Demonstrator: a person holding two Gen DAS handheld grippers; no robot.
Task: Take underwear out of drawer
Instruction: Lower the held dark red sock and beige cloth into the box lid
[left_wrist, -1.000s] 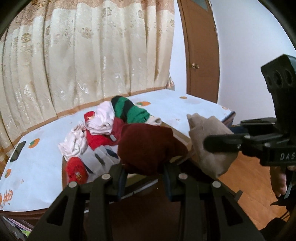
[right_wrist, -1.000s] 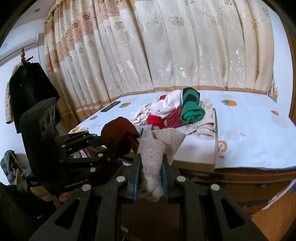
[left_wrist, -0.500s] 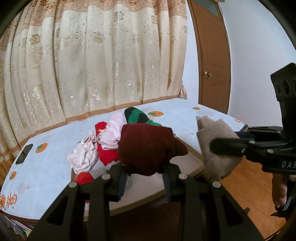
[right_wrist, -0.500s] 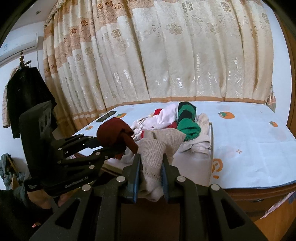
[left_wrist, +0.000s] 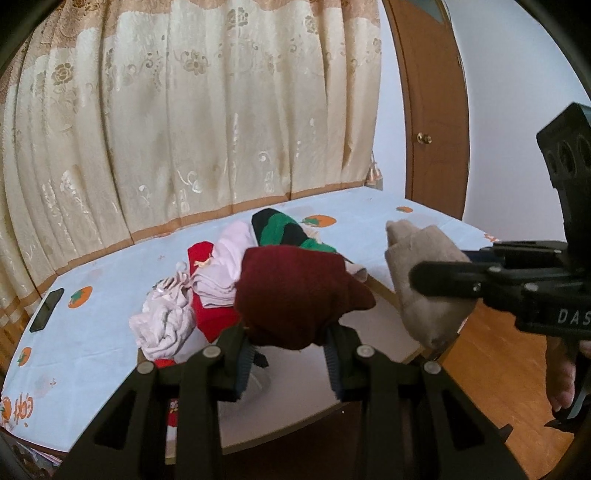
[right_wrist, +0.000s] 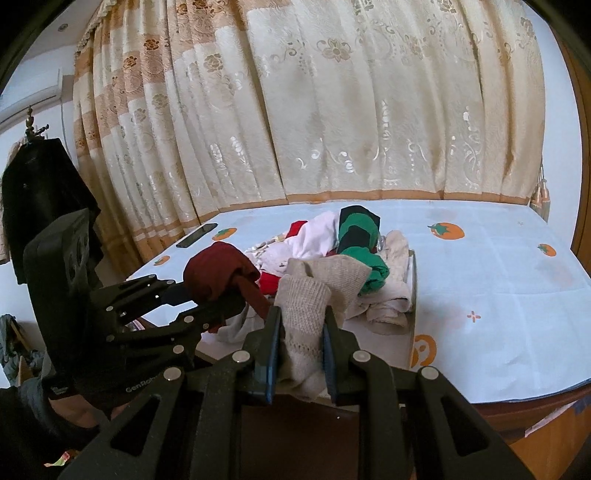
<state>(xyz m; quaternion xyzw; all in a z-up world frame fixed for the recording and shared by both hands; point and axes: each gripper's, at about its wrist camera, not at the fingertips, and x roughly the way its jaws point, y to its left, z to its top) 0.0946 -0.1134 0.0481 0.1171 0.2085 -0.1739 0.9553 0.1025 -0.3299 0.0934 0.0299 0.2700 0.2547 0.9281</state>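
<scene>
In the left wrist view, the left gripper (left_wrist: 288, 354) is squeezing a dark red garment (left_wrist: 295, 295) between its fingers, the cloth bulging above them in a soft lump. To the right, the right gripper (left_wrist: 436, 280) is reaching in from the side, clamping a beige knitted garment (left_wrist: 421, 280). Beyond both, a pile of clothes (left_wrist: 207, 280) is lying on the bed (left_wrist: 92, 343), with a phone (left_wrist: 46, 310) at the far left edge near the curtain (left_wrist: 184, 129).

In the right wrist view, the right gripper (right_wrist: 301, 343) is pinching the beige knit at a narrow gap, loose ends hanging below the fingers. The left gripper (right_wrist: 210, 295) is sitting to the left, holding the dark red bundle (right_wrist: 218, 273). No drawer is clearly showing in either view. Both pieces are looking light, limp and easy to crush, so a grip on a bunched fold is likely holding better than one on a loose edge
</scene>
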